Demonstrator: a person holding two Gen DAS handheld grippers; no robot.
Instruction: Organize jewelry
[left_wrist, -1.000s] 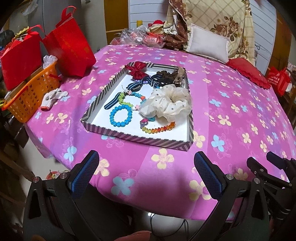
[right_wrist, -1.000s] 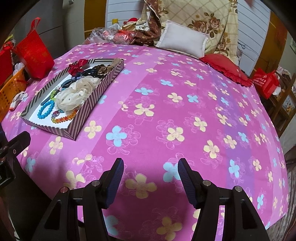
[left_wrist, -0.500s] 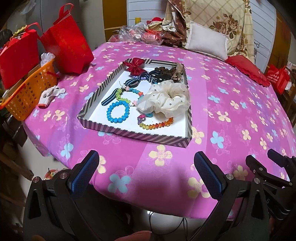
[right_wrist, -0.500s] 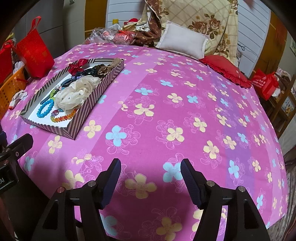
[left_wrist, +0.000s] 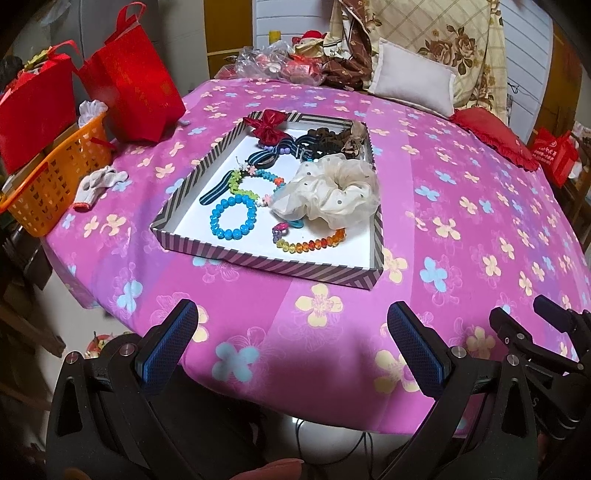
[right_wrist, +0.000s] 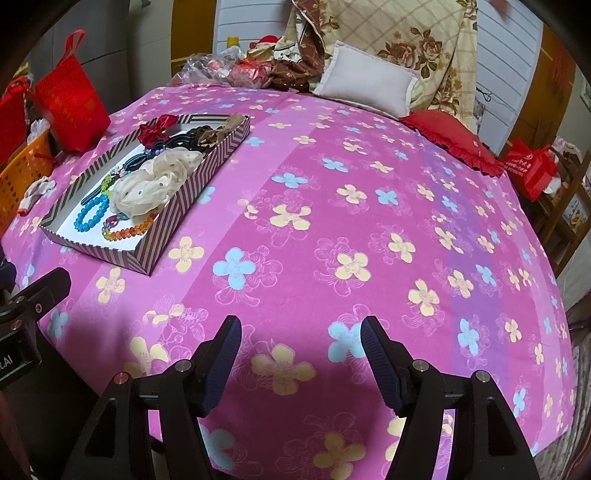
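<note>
A striped shallow box (left_wrist: 280, 266) lies on the pink flowered tablecloth. It holds a blue bead bracelet (left_wrist: 233, 217), a rainbow bead bracelet (left_wrist: 310, 242), a cream scrunchie (left_wrist: 332, 192), a red bow (left_wrist: 269, 125), dark hair bands (left_wrist: 321, 138) and a flower-bead string (left_wrist: 255, 181). My left gripper (left_wrist: 291, 343) is open and empty, above the table's near edge, in front of the box. My right gripper (right_wrist: 301, 354) is open and empty over bare cloth; the box (right_wrist: 192, 184) lies far left of it.
Red gift bags (left_wrist: 136, 92) and an orange basket (left_wrist: 48, 184) stand at the left edge, with a white glove (left_wrist: 98, 184) beside them. A white pillow (left_wrist: 410, 85), a red cushion (right_wrist: 450, 144) and plastic-wrapped items (left_wrist: 273, 62) lie at the back.
Both grippers have moved forward a little over the table; the box looks slightly closer in the left wrist view. Both stay open and empty.
</note>
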